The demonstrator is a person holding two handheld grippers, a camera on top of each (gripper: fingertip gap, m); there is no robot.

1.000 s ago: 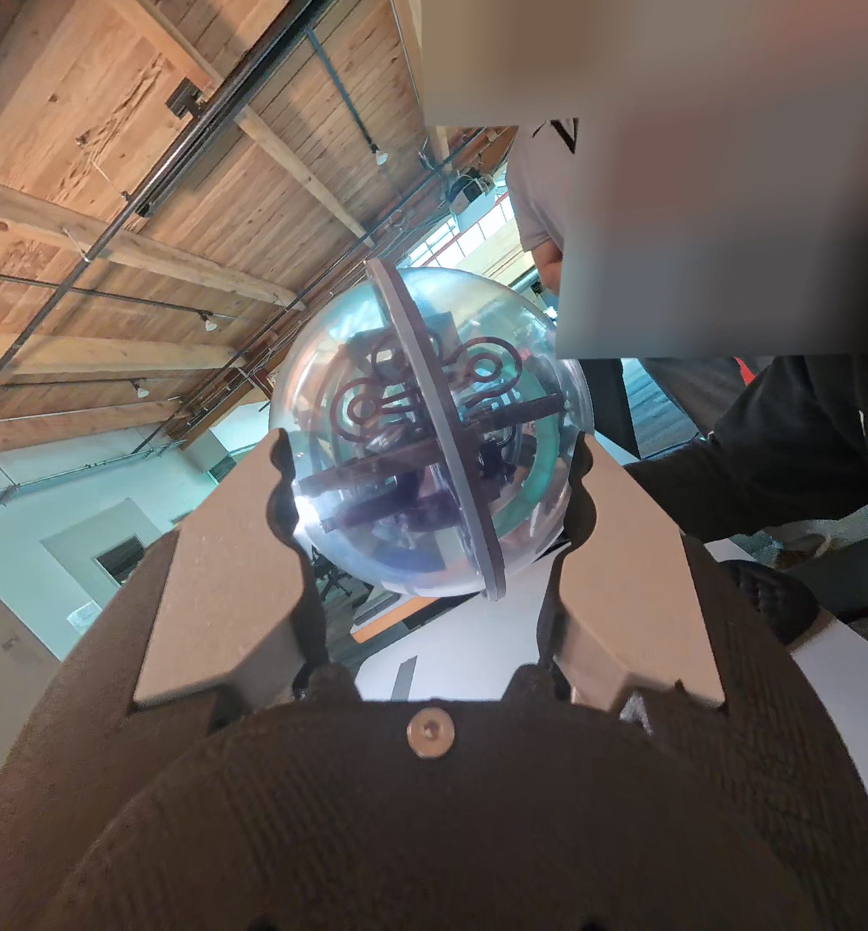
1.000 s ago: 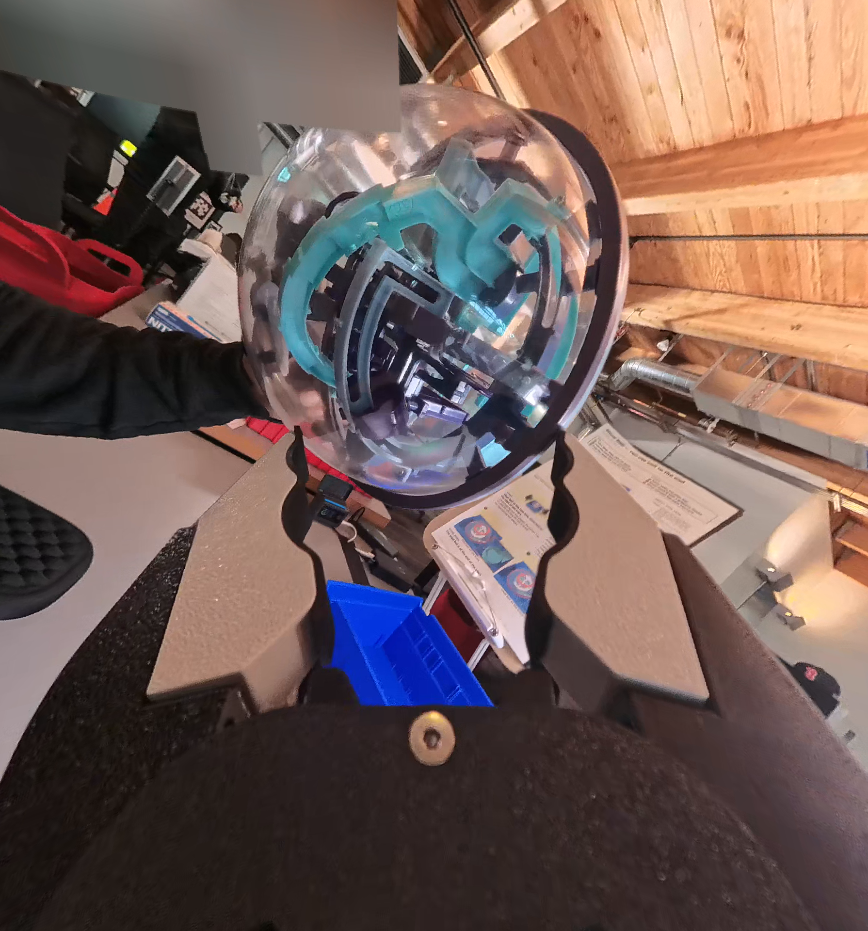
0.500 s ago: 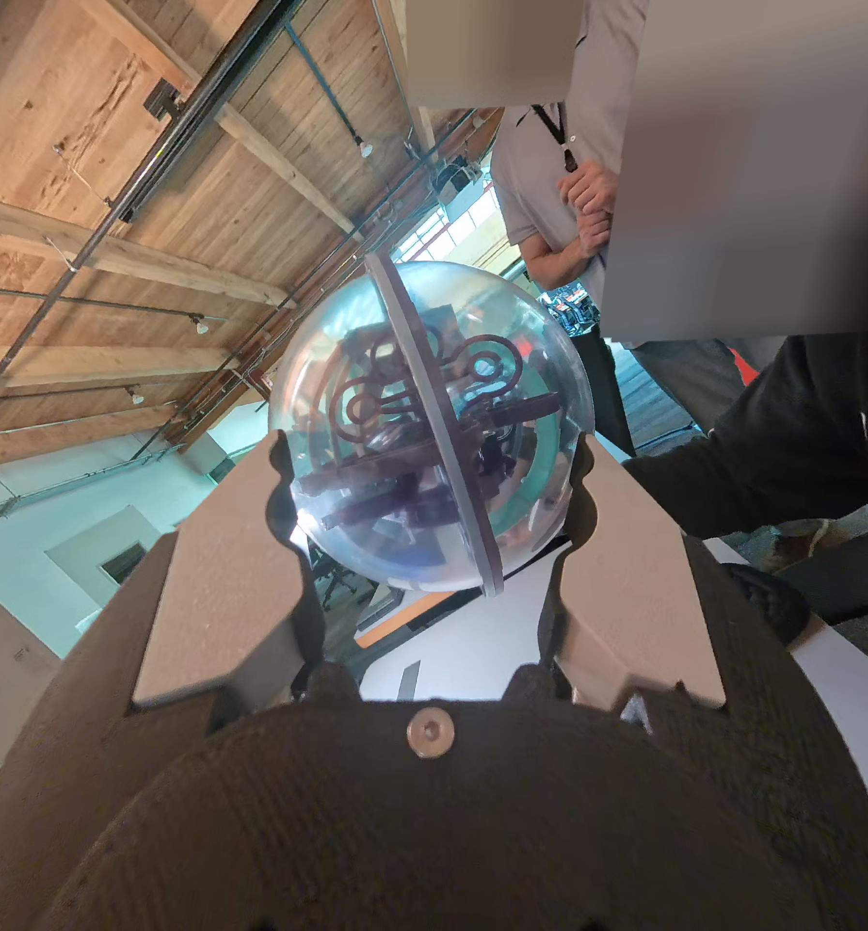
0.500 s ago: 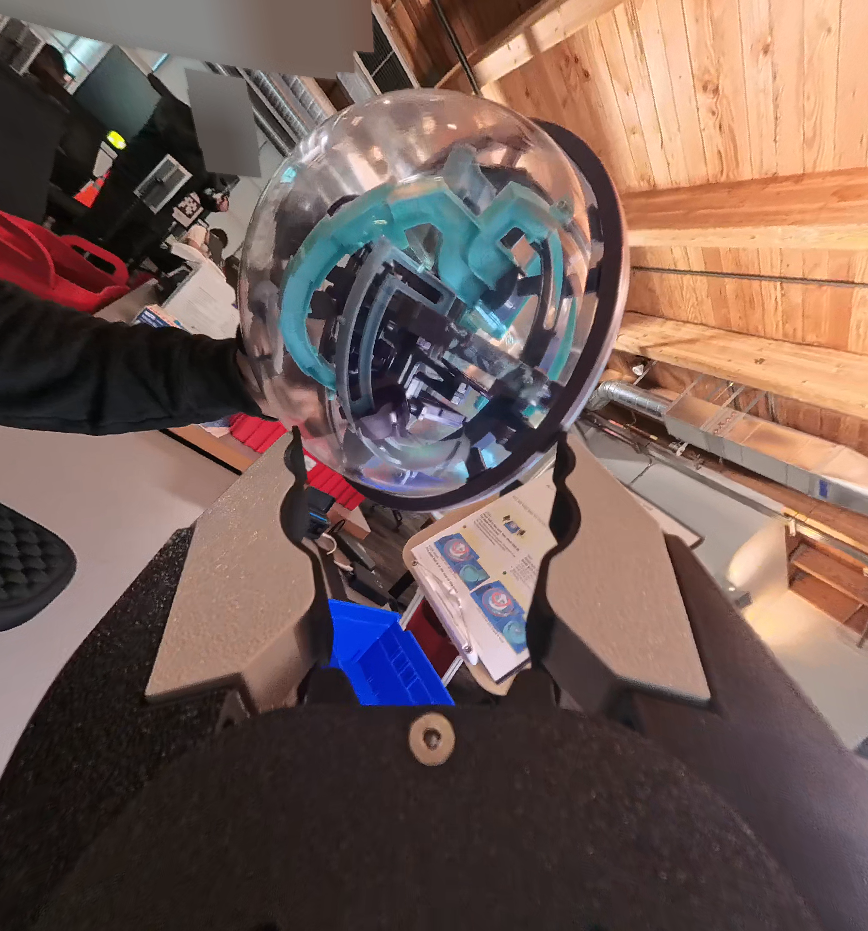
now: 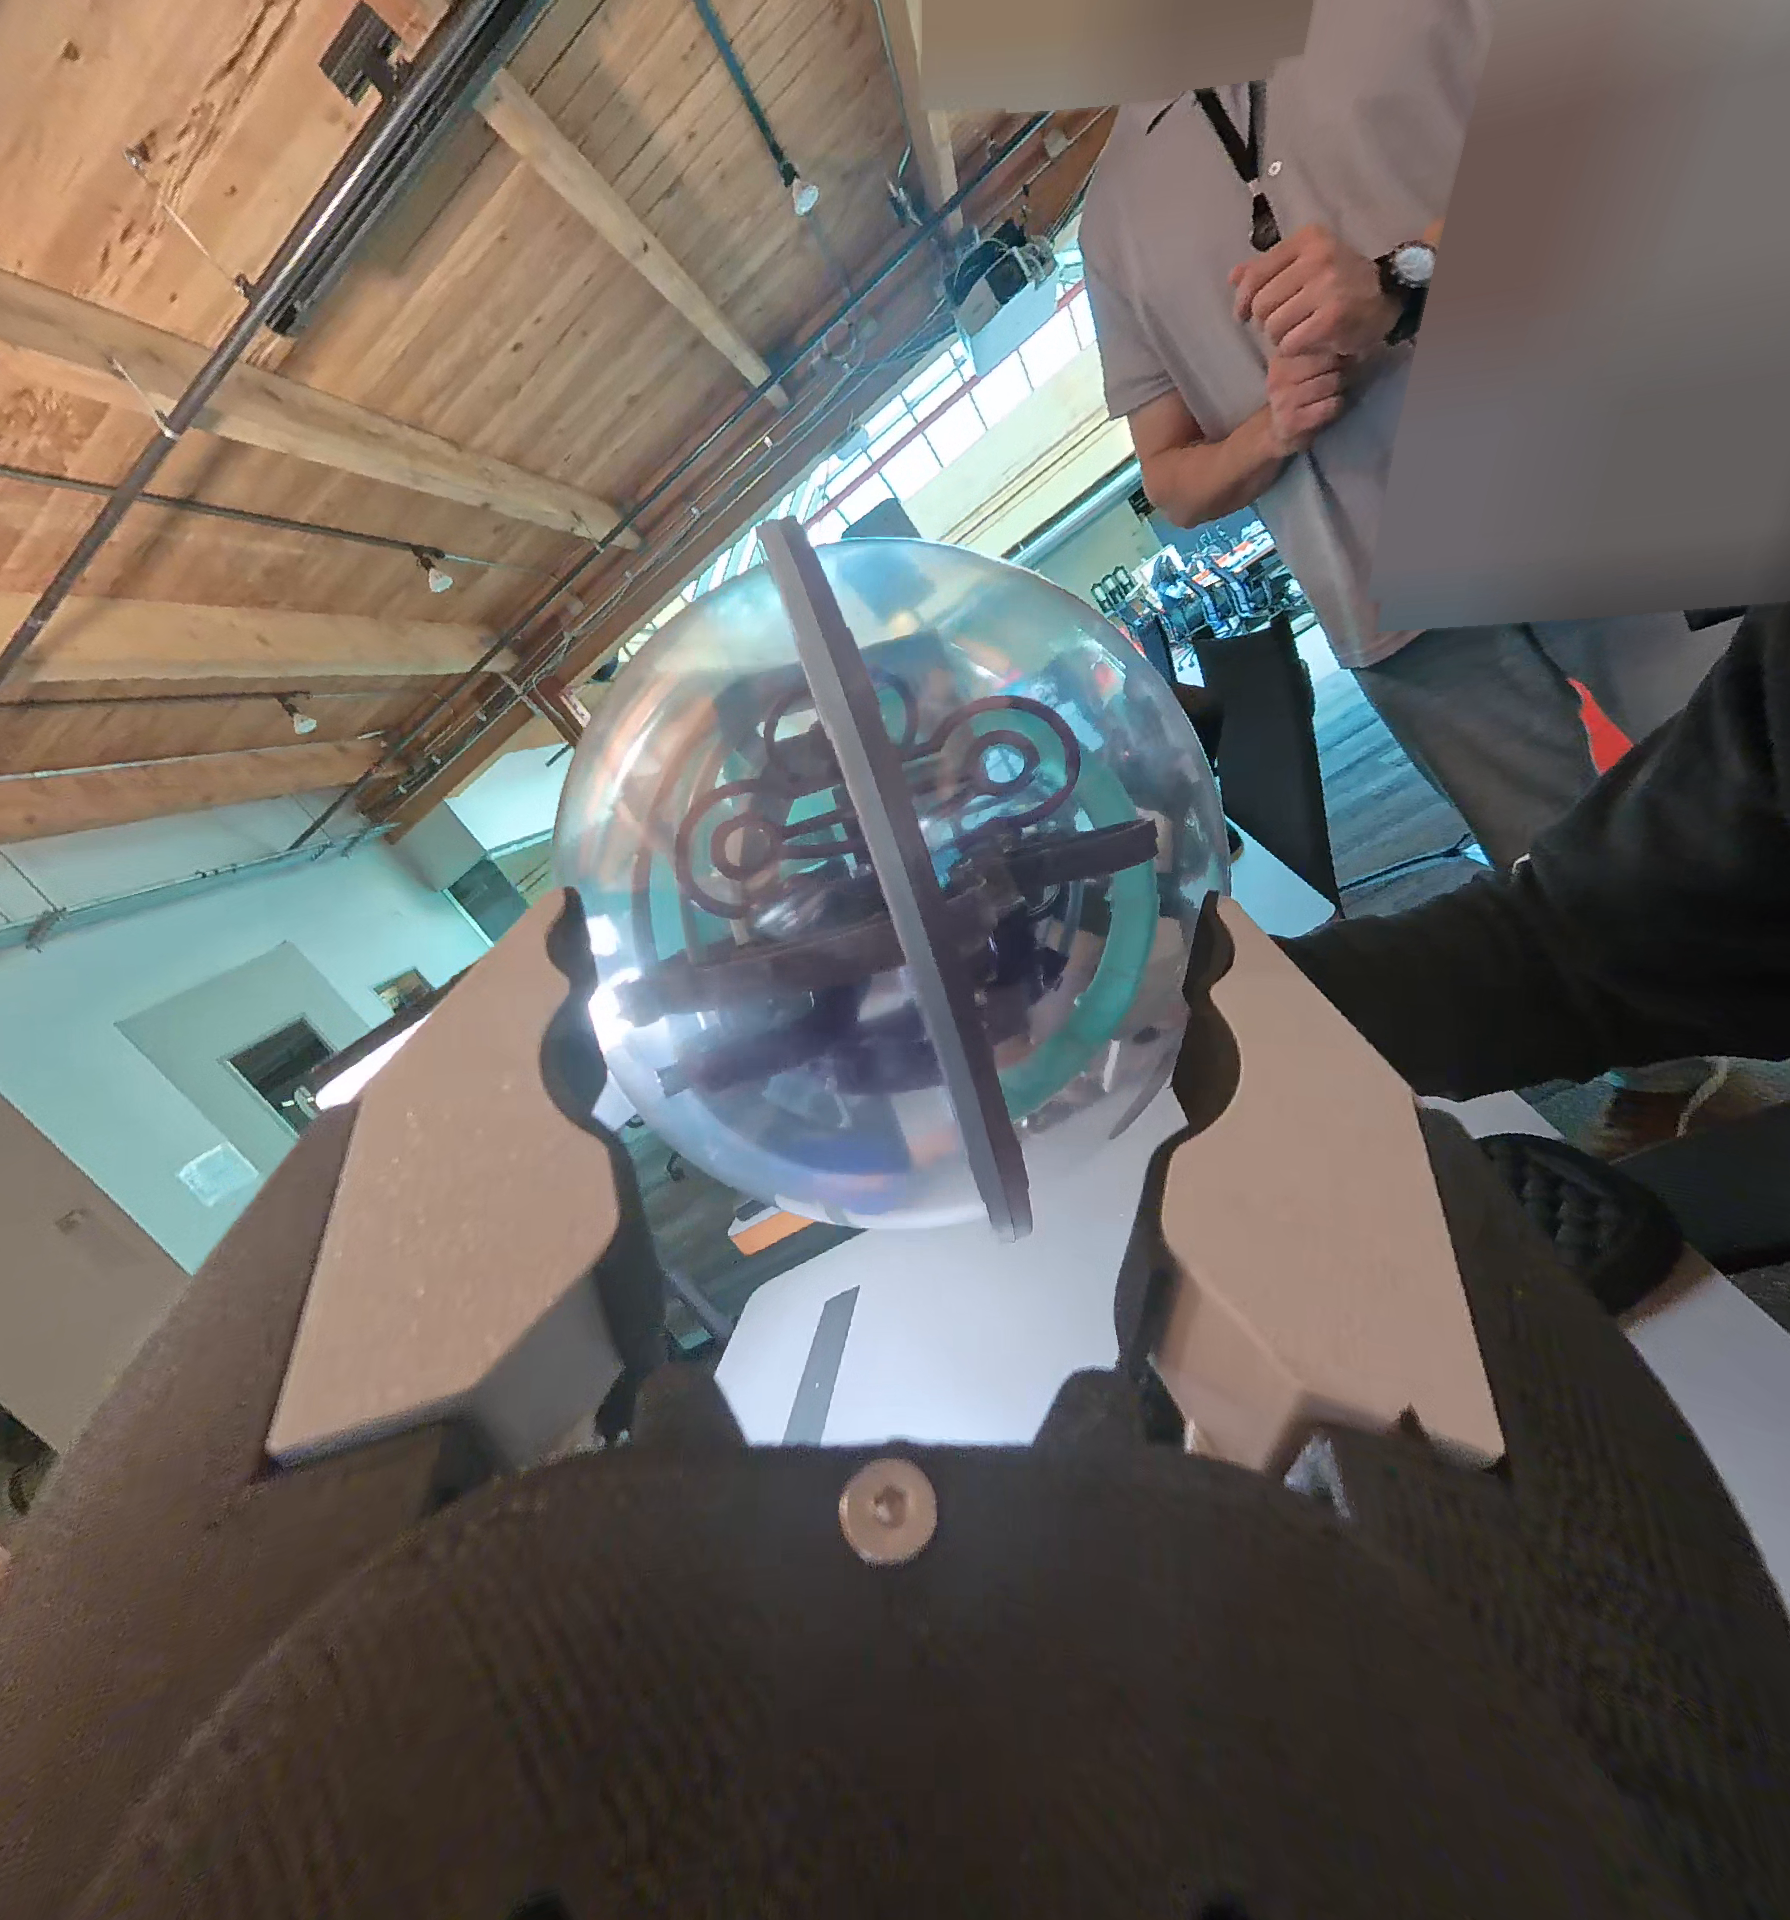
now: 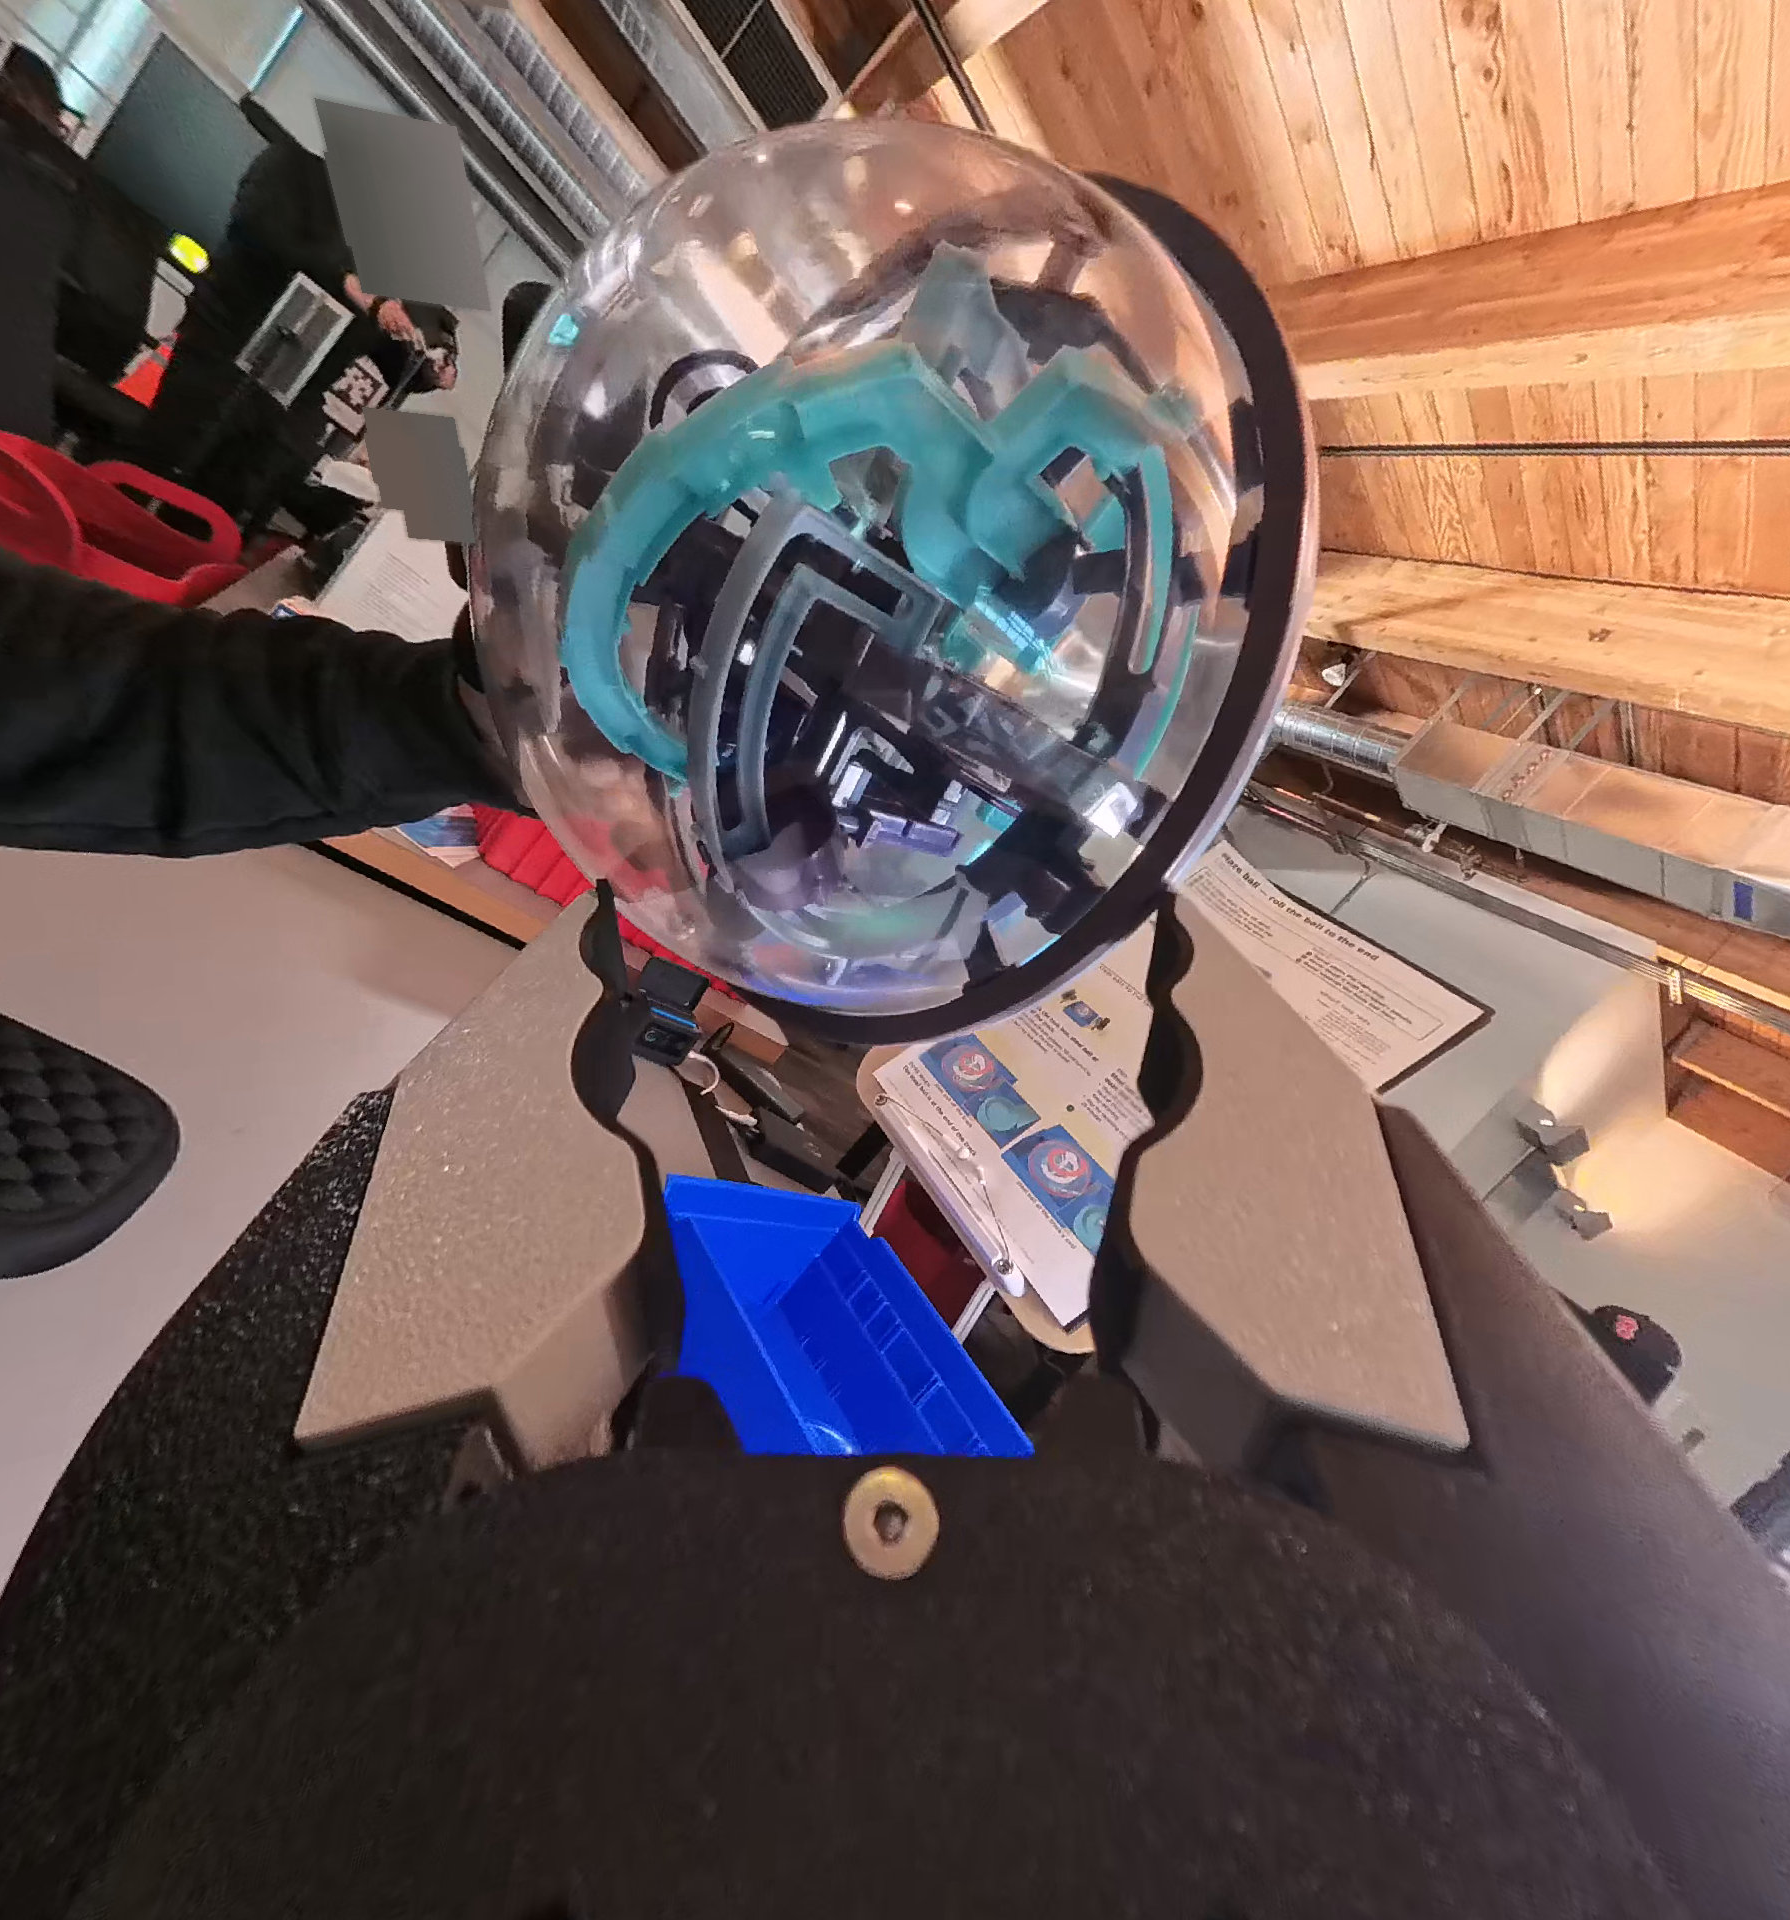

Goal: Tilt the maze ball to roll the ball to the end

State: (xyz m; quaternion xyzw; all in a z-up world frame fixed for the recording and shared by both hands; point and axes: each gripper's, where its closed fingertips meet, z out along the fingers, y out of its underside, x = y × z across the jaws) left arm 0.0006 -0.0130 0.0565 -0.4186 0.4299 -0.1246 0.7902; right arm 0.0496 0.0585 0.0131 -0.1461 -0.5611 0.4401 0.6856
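Note:
The maze ball point(image 5: 901, 831) is a clear sphere with a dark ring around it and dark and teal tracks inside. It is held up in the air, against the wooden ceiling. My left gripper point(image 5: 891, 925) is shut on it, one pad pressed against each side of the sphere. In the right wrist view the maze ball point(image 6: 870, 561) sits at my right gripper point(image 6: 883, 920), whose fingertips point(image 6: 600, 935) press on the sphere's lower part, the dark ring beside the right tip. I cannot make out the small ball inside. A black sleeve point(image 6: 195, 717) reaches behind the sphere.
A white table point(image 5: 922, 1330) lies below, with a black padded mat point(image 6: 29, 1132) on it. A blue bin point(image 6: 839, 1340), an instruction sheet point(image 6: 1327, 997) and red bins point(image 6: 91, 509) lie beyond. A person point(image 5: 1234, 312) stands nearby.
Both grippers have kept hold of the maze ball and tilted with it; the background has swung in both views. In the right wrist view the sphere has turned slightly.

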